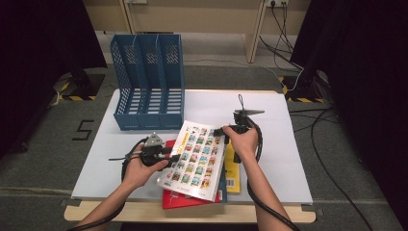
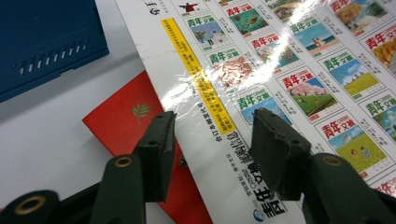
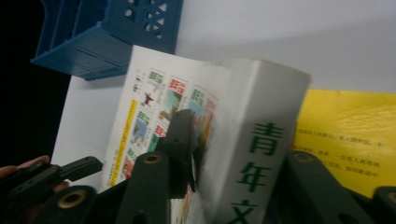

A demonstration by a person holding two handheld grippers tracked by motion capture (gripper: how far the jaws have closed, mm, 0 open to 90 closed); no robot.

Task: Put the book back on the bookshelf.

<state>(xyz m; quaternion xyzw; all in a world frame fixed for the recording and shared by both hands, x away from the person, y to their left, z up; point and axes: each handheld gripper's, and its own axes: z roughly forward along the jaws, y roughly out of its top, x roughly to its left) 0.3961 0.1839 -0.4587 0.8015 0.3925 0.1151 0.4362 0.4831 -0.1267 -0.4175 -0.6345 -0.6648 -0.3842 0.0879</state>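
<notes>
A thick white book (image 1: 195,161) with rows of small pictures on its cover lies tilted across a red book (image 1: 178,198) and a yellow book (image 1: 233,178). My left gripper (image 1: 174,156) grips its left edge. In the left gripper view one jaw rests on the cover (image 2: 289,70) and the other sits under the edge, over the red book (image 2: 126,116). My right gripper (image 1: 220,131) holds the far right corner. In the right gripper view the spine (image 3: 266,107) stands between the jaws, with one pad on the cover and the other hidden behind the spine.
A blue three-slot file rack (image 1: 146,82) stands at the table's back left, close to the book's far end. The white table (image 1: 269,110) is bare to the right of my right hand. Cables trail from both grippers toward the front edge.
</notes>
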